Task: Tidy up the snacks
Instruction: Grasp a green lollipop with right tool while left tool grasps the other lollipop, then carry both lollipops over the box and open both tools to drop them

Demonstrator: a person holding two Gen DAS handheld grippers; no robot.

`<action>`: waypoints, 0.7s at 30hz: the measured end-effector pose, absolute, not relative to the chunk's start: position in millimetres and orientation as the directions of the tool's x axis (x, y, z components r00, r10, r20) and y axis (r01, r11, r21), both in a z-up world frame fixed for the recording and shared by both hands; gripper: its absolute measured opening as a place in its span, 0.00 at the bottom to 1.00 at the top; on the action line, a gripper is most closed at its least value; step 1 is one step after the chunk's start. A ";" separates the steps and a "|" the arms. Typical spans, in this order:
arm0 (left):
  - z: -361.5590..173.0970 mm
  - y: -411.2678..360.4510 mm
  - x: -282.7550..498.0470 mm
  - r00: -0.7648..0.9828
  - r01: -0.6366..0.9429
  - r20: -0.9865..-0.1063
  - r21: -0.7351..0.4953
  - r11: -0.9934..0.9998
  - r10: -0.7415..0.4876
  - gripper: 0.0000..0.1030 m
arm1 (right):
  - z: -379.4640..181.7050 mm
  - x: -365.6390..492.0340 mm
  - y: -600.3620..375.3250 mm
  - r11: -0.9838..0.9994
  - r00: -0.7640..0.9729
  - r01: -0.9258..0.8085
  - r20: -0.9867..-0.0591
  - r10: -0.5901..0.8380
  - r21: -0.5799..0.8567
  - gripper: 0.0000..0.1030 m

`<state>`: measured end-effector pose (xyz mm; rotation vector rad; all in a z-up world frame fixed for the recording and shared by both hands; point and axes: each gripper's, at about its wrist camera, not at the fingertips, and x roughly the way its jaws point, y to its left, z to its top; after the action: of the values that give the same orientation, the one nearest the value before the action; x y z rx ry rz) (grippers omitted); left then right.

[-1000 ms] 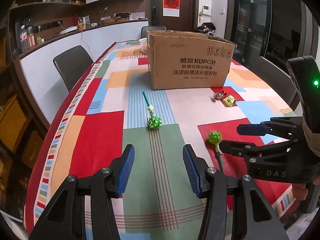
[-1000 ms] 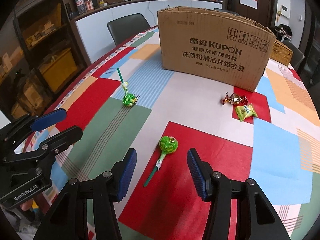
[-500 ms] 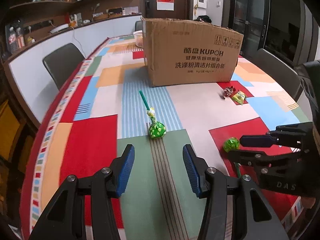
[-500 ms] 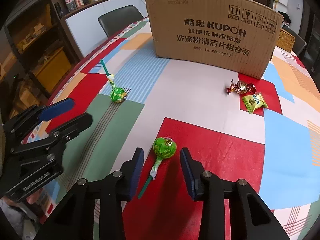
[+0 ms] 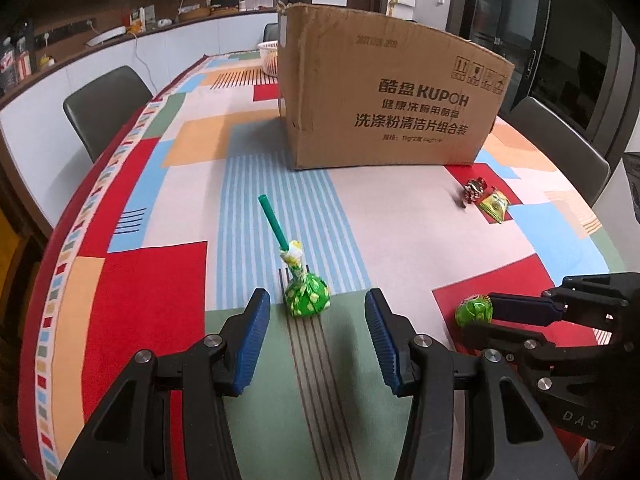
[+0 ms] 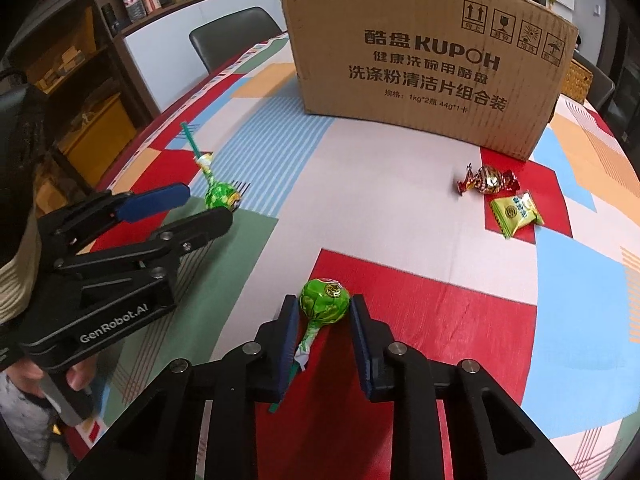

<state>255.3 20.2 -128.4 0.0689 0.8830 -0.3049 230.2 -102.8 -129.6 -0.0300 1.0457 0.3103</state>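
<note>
lollipops: two green-wrapped on the desk. right gripper jaws just closed in, pads pressing the head of the near lollipop on a red patch. left gripper partly spread, far lollipop just ahead between its tips, untouched. two wrapped candies near the cardboard box.
</note>
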 end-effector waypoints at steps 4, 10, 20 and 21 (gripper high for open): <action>-132.7 20.2 266.8 0.579 0.273 -0.783 -0.074 0.959 -0.226 0.39 | -129.8 240.4 -103.0 0.956 0.466 -0.264 -0.851 0.242 0.127 0.26; -136.7 21.2 275.2 0.563 0.266 -0.794 -0.088 0.960 -0.228 0.27 | -129.3 252.7 -101.5 0.953 0.468 -0.268 -0.846 0.256 0.141 0.26; -132.2 20.1 270.7 0.564 0.267 -0.792 -0.093 0.959 -0.234 0.25 | -128.5 260.8 -98.0 0.947 0.464 -0.280 -0.841 0.278 0.159 0.26; -130.6 19.7 269.5 0.566 0.267 -0.791 -0.093 0.959 -0.234 0.25 | -127.8 260.5 -98.6 0.946 0.465 -0.280 -0.840 0.280 0.161 0.26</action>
<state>269.5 19.7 -130.6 0.0388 0.9237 -0.2943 260.5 -98.6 -127.8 0.0006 1.0318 0.3440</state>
